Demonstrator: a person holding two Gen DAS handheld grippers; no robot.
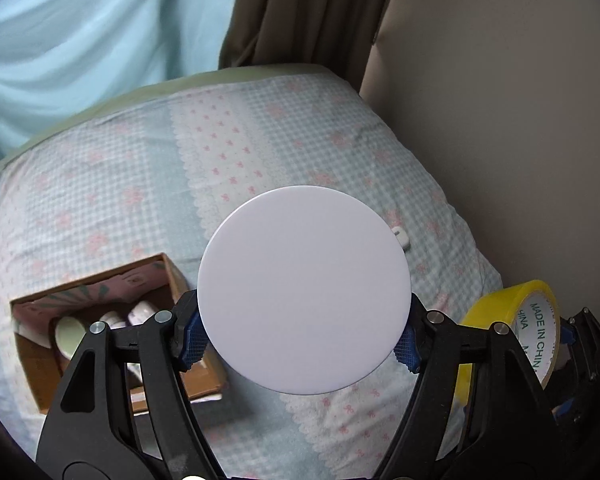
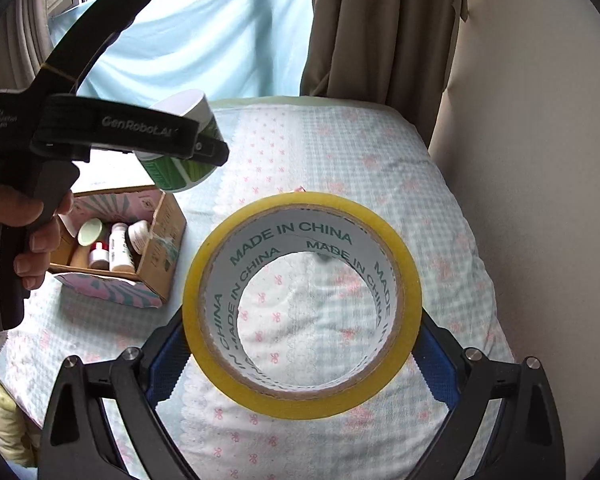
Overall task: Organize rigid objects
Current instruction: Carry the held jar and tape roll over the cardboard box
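Observation:
My left gripper (image 1: 304, 336) is shut on a white-lidded jar (image 1: 304, 288), held in the air above the bed; its lid faces the camera. From the right wrist view the jar (image 2: 184, 152) has a green label and hangs above the cardboard box (image 2: 160, 256). My right gripper (image 2: 304, 356) is shut on a yellow tape roll (image 2: 300, 400) printed "MADE IN CHINA", held above the bedspread. The roll also shows at the right edge of the left wrist view (image 1: 512, 328). The box (image 1: 36, 368) lies open on the bed and holds several small bottles and jars (image 2: 116, 248).
The bed (image 1: 140, 184) has a light blue checked cover with pink flowers. A small white object (image 1: 402, 238) lies on it beyond the jar. A beige wall (image 1: 520, 120) runs along the right; brown curtains (image 1: 312, 12) and a pale blue cloth (image 1: 80, 40) hang behind.

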